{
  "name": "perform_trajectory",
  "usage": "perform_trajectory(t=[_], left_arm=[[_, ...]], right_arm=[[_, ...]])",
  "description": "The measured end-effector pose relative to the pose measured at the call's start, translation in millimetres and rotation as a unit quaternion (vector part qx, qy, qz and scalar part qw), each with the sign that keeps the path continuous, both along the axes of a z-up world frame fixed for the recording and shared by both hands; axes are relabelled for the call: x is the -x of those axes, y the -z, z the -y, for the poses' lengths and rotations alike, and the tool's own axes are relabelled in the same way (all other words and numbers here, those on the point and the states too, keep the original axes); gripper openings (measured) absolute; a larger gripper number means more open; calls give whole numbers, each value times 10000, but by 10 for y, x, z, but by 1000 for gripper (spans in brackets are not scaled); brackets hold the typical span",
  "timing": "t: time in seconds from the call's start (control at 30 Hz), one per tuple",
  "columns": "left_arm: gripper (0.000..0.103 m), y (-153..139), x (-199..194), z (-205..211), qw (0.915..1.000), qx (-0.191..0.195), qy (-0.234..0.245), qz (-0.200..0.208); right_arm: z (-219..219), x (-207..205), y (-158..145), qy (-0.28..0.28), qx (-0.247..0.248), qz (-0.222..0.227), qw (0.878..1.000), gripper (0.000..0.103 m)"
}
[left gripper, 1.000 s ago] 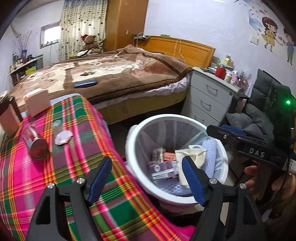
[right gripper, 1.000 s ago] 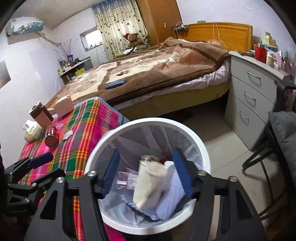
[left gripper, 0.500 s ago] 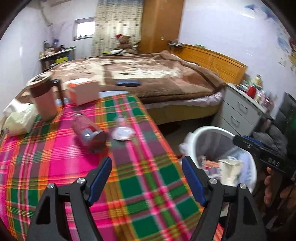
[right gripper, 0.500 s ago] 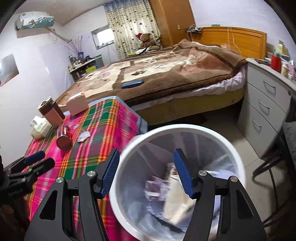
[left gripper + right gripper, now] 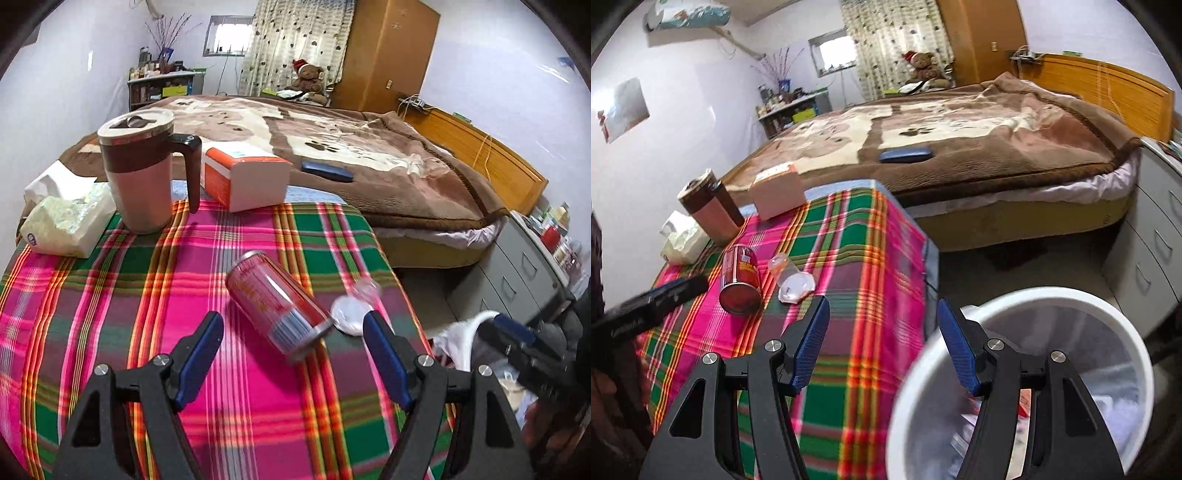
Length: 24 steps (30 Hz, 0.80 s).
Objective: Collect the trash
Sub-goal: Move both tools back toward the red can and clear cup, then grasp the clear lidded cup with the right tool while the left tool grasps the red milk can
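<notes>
A red drink can [image 5: 277,306] lies on its side on the plaid tablecloth [image 5: 147,295], with a clear plastic cup [image 5: 354,306] tipped over beside it. My left gripper [image 5: 293,350] is open and empty, just short of the can. The can [image 5: 740,280] and the cup [image 5: 792,278] also show in the right wrist view. My right gripper [image 5: 882,336] is open and empty, above the gap between the table edge and the white trash bin [image 5: 1034,295], which holds wrappers and paper. The bin rim [image 5: 476,325] shows at right in the left wrist view.
A lidded brown mug [image 5: 147,173], an orange-and-white box [image 5: 247,177] and a tissue pack [image 5: 70,221] stand at the table's far side. A bed with a brown blanket [image 5: 960,147] lies beyond. Grey drawers [image 5: 1156,236] stand right of the bin.
My left gripper has swung left from over the bin to over the table, now near the can. My right gripper has shifted left, so the bin sits lower right in its view.
</notes>
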<state>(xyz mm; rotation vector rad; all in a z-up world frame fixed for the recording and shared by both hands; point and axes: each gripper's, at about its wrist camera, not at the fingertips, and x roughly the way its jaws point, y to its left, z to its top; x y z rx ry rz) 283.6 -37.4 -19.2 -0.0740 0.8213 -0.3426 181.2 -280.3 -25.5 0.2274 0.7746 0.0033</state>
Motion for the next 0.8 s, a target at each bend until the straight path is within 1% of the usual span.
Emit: perform_trajectory(t=[0.1, 0.23, 0.27, 0.37, 0.4, 0.53, 0.67, 0.8], left_arm=[[79, 80, -183, 6, 9997, 103, 55, -211], [79, 218, -404, 18, 9983, 232, 1, -538], [79, 252, -447, 23, 9977, 308, 65, -609], [80, 406, -579, 13, 9952, 170, 6, -969], [80, 437, -595, -11, 9945, 238, 31, -1023], [80, 444, -593, -99, 9956, 164, 7, -924], [79, 467, -650, -224, 9950, 192, 55, -977], [75, 480, -716, -361, 9948, 201, 19, -998]], right_arm=[[-109, -111, 57, -148, 88, -90, 9998, 62], [-198, -199, 89, -268, 67, -103, 9996, 62], [-213, -221, 99, -294, 70, -123, 9995, 62], [-265, -271, 109, -396, 135, -154, 9990, 62], [-281, -297, 112, -412, 153, -164, 9989, 62], [-337, -364, 141, -480, 167, -197, 9985, 62], [-420, -440, 171, -585, 134, -217, 9980, 62], [-579, -496, 183, -865, 219, -183, 9958, 62]])
